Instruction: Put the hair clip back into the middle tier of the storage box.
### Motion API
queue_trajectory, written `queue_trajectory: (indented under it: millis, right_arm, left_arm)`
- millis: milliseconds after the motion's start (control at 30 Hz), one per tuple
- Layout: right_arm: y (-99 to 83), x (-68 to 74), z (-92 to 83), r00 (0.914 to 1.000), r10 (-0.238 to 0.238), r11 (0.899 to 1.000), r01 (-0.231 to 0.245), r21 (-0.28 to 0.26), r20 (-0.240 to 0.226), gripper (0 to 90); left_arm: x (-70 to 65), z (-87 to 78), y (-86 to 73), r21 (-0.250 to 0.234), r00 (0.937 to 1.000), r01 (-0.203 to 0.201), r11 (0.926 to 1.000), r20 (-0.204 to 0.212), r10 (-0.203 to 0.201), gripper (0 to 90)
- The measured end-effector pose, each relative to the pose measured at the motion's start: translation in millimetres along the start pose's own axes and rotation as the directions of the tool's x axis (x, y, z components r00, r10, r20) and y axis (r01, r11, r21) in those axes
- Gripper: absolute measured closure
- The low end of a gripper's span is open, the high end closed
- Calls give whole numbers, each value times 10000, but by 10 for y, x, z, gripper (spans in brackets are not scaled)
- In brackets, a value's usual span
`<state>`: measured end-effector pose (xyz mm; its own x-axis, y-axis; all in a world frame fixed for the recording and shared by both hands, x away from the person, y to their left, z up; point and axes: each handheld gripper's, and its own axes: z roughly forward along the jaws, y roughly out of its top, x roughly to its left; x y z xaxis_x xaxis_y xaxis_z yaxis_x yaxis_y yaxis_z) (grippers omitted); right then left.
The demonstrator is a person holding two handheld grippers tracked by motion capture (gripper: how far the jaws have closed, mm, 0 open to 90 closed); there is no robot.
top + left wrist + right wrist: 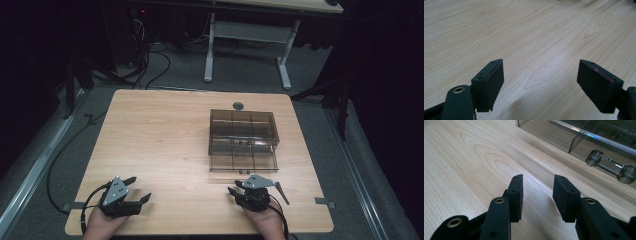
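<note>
We rest both tongs empty: the left gripper gapes wide, the right gripper has its jaws parted. Just ahead of the right one, the drawer box has its lower drawer pulled out; its handle is ungrasped, so pushing it shut probably remains.

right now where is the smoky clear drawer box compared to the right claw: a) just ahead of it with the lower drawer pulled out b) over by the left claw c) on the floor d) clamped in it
a: the drawer box sits just beyond the right claw, lower drawer slid out toward it, nothing between the open jaws.
</note>
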<state>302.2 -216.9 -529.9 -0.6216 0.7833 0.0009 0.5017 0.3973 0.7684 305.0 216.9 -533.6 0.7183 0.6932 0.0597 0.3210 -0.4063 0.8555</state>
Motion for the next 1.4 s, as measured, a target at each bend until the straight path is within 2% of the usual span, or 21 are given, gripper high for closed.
queue_trajectory:
  millis: [300,367,667,700,767,833,933,1033,1133,1200,1367,1400]
  right_arm:
    - [26,-20,-64,9999,89,9998,-91,-157,-69,611]
    - [35,-36,-114,10000,37,9998,-36,-170,61,617]
    - [-92,-263,-395,9962,429,9990,-421,-119,759,661]
    - [-133,-329,-452,9941,646,9979,-637,-123,877,663]
    - [-154,-366,-482,9929,736,9973,-727,-120,935,665]
    - [-215,-463,-573,9871,1095,9939,-1074,-237,1165,671]
    - [-256,-527,-638,9828,1244,9921,-1213,-306,1363,673]
    - [-332,-611,-739,9733,1544,9879,-1500,-381,1700,673]
    - [-454,-714,-849,9568,2017,9794,-1990,-340,2092,672]
    - [-482,-743,-874,9558,2000,9797,-1975,-334,2153,672]
    - [-607,-803,-976,9318,2549,9667,-2523,-437,2584,671]
    - [-630,-815,-984,9297,2617,9648,-2594,-435,2591,671]
  left_arm:
    - [2,5,3,42,10000,-18,10000,33,18,221]
    - [1,3,3,59,10000,-38,10000,38,38,221]
    - [4,8,5,78,10000,14,10000,28,-14,221]
    - [2,9,6,87,10000,12,10000,4,-12,221]
    - [3,7,6,88,10000,3,10000,-9,-3,221]
    - [4,7,5,70,10000,27,10000,-30,-27,221]
    - [2,6,4,57,10000,34,10000,-31,-34,221]
    - [3,5,3,42,10000,49,10000,-15,-49,221]
    - [3,5,4,42,10000,18,10000,-4,-18,221]
    - [2,5,5,75,10000,-9,10000,17,9,221]
    - [3,6,4,65,10000,-8,10000,38,8,221]
    - [2,6,4,56,10000,-4,10000,34,3,221]
